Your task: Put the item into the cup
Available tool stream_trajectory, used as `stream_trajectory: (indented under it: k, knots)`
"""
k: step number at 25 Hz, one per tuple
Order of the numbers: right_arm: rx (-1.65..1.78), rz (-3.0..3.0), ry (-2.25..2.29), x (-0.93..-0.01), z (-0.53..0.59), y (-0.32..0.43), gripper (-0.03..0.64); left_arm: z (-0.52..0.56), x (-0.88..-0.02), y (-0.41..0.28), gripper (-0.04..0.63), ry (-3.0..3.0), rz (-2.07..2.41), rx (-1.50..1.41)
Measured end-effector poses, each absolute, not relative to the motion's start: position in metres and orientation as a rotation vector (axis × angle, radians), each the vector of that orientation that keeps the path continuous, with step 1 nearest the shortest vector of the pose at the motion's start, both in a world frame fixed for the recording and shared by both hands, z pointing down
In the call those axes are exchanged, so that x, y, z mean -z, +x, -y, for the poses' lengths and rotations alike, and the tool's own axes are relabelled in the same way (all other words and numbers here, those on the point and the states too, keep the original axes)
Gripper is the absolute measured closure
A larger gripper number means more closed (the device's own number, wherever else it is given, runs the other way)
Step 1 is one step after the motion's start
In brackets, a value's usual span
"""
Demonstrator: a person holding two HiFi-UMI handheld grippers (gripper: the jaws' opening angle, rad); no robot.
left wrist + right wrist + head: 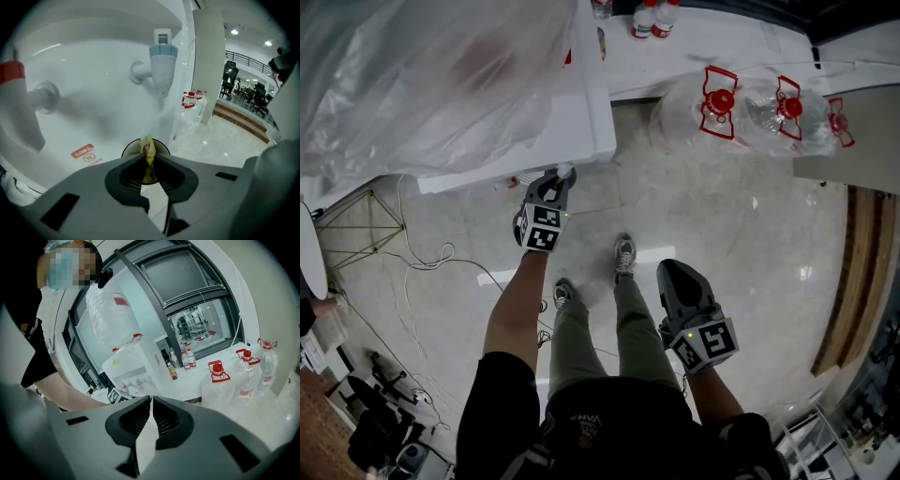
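Sachet [146, 146] pinched between the pads of the left tool [149, 160], which is clenched on it at about mid-length; the right tool [150, 401] is closed on nothing and hangs idle by the person's leg. The sachet's long axis runs roughly upright in the left gripper view. One end projects above the jaw tips and leans slightly left, the other hangs into the pad recess, and the sachet is seen nearly edge-on. Just beyond the tips lies the mouth of the cup [161, 146]. It is largely masked by the jaws and its base is hidden, so whether the sachet is truly over the opening cannot be told. Probable faults: a thin, light sachet may cling to one pad on release, tip sideways and catch across the rim, or fall outside it; a tool pushed closer may nudge the cup over. Farther back, the blue tap [163, 65] and red tap [18, 108] of the white dispenser [93, 108] overhang the working space and probably limit any approach from above.
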State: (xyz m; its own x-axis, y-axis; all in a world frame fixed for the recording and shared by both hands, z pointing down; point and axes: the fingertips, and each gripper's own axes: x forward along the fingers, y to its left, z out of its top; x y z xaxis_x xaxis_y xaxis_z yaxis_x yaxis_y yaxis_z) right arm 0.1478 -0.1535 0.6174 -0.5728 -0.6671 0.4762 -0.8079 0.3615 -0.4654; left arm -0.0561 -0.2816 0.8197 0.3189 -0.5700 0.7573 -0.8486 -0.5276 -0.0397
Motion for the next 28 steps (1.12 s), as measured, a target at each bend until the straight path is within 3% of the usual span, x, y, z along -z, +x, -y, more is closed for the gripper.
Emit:
stream_trajectory:
  k: [1, 4, 28]
  knots:
    - [-1.010, 2.414, 1.324, -0.618, 0.152, 0.147, 0.569, 0.282, -0.818, -0.056, 0.552, 2.232, 1.268, -1.038]
    - [-1.010, 2.417, 1.322, -0.615, 0.149, 0.145, 0.569, 0.284, -0.811, -0.056, 0.437, 2.254, 1.294, -0.997]
    - [-0.934, 2.491, 1.313, -0.575, 0.115, 0.096, 0.569, 0.238, -0.703, -0.060, 0.436, 2.422, 1.310, -0.692]
